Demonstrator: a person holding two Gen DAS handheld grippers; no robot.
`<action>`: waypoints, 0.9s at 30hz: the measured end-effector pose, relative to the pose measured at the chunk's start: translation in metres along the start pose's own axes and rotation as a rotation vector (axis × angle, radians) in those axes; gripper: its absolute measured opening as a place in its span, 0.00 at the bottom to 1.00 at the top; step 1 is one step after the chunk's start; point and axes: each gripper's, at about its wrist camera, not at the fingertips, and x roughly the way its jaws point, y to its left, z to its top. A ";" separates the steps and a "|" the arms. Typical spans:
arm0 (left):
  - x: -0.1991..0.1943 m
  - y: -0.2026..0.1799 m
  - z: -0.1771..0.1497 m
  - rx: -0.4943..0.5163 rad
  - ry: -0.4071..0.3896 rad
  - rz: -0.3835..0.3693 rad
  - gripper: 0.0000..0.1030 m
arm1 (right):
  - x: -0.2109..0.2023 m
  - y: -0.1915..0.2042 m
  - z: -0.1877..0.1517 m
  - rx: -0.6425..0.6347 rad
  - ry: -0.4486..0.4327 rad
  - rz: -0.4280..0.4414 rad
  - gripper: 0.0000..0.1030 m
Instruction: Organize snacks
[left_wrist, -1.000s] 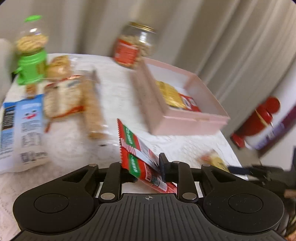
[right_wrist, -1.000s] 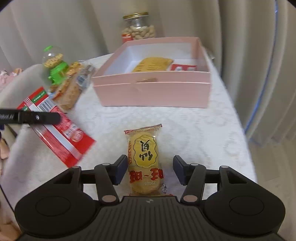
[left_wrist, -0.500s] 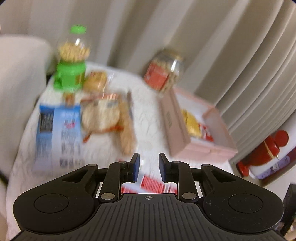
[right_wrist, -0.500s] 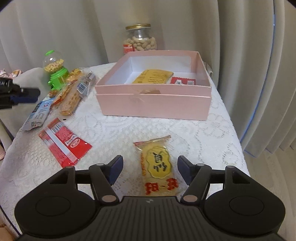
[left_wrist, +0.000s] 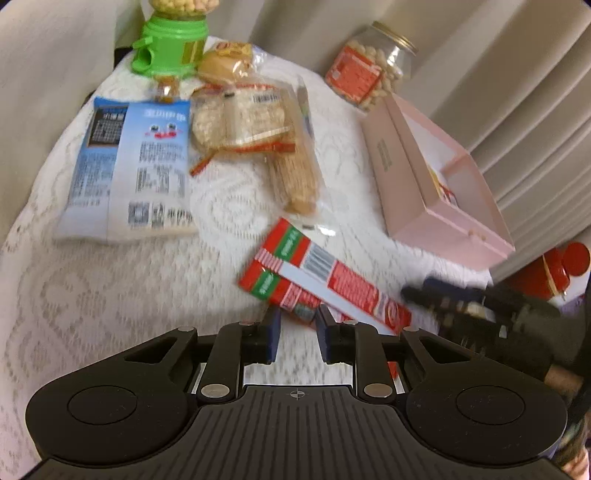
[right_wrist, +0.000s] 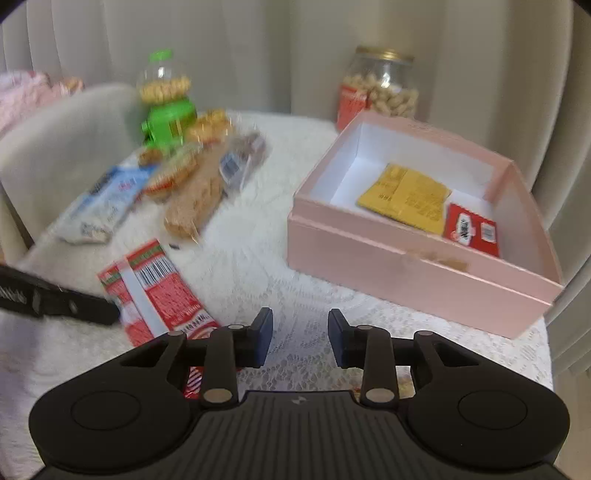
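Observation:
A red and green snack packet (left_wrist: 321, 280) lies flat on the white lace tablecloth, just ahead of my left gripper (left_wrist: 298, 330), which is open and empty. It also shows in the right wrist view (right_wrist: 159, 291). My right gripper (right_wrist: 300, 338) is open and empty over bare cloth. The pink box (right_wrist: 417, 269) holds a yellow packet (right_wrist: 406, 197) and a small red packet (right_wrist: 471, 230). The box also shows in the left wrist view (left_wrist: 410, 177).
A blue snack bag (left_wrist: 129, 166), clear bags of crackers (left_wrist: 255, 125), a green candy dispenser (left_wrist: 170, 48) and a peanut jar (left_wrist: 369, 66) stand at the far side. The left gripper's finger (right_wrist: 55, 301) reaches in from the left. A red object (left_wrist: 550, 269) sits beyond the table.
My left gripper let go of the red and green packet, which now lies on the cloth. My right gripper moved forward past the yellow rice cracker packet, which is now out of sight.

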 end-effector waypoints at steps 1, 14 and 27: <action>0.003 -0.001 0.003 0.004 -0.012 -0.003 0.24 | -0.002 0.003 -0.004 -0.001 -0.011 0.003 0.31; 0.026 -0.071 0.011 0.281 -0.009 -0.075 0.33 | -0.073 0.016 -0.053 0.013 -0.079 0.125 0.33; 0.029 -0.142 -0.058 0.704 0.039 0.067 0.48 | -0.110 -0.081 -0.096 0.321 -0.174 -0.085 0.62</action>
